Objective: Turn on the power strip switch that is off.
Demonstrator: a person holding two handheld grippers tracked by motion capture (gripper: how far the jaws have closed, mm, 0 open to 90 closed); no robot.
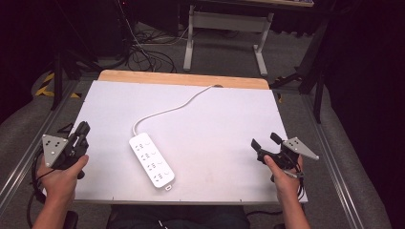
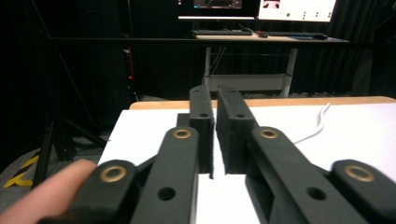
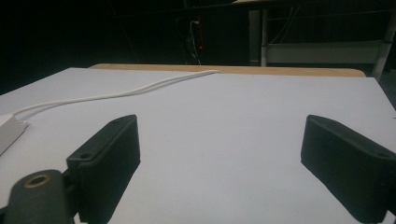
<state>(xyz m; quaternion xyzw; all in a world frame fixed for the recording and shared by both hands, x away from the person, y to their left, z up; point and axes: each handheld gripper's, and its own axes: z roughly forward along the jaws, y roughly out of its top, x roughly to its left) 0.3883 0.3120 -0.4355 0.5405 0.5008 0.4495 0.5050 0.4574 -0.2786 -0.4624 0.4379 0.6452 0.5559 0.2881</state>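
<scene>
High view shows a white power strip [image 1: 152, 160] lying flat and slantwise on the white table [image 1: 229, 129], left of its middle and toward the near edge, four rows of sockets facing up with no print I can read, and its white cord [image 1: 172, 109] curving off to the far wooden edge. Well apart on its left, the left gripper [image 1: 84, 129] is held at the table's left edge, jaws nearly together with a thin gap and nothing in them. Well to its right, the right gripper [image 1: 264, 141] hangs near the right edge, jaws spread wide and empty.
</scene>
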